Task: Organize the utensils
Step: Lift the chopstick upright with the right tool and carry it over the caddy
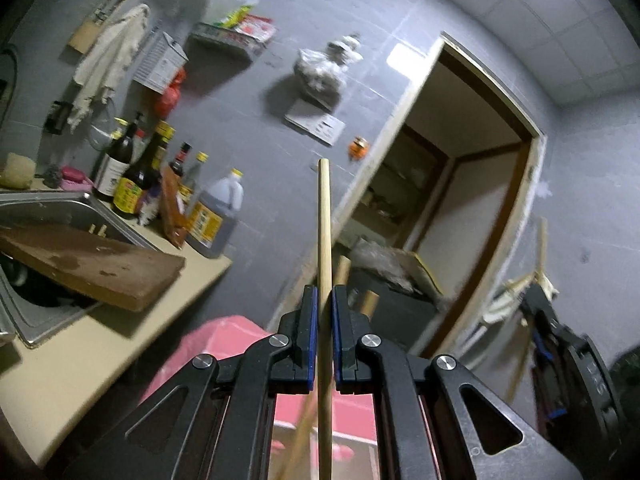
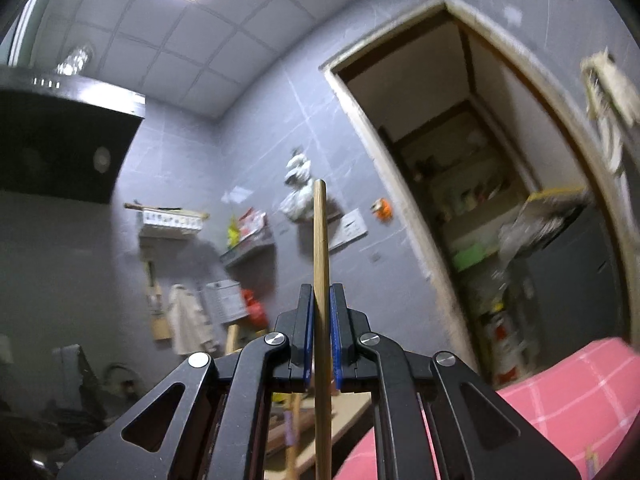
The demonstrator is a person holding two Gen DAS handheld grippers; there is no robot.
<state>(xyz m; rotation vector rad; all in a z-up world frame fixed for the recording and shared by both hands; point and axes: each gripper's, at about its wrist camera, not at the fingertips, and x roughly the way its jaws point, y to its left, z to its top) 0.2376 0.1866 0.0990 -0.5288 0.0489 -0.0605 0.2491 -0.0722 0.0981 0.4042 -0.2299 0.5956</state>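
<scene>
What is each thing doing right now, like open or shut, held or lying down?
Left gripper: shut on a pale wooden chopstick, held upright.
Right gripper: shut on a darker wooden chopstick, held upright.
Brown wooden cutting board: lying tilted across the steel sink.
Doorway: open.

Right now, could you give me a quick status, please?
Left tongs shut on a chopstick. Right tongs shut on another chopstick. Nothing blocking ahead.

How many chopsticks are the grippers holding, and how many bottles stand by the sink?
Chopsticks held: 2, one in the left gripper at, one in the right gripper at.
Bottles by the sink: about 6, clustered at.
Total: about 8.
</scene>
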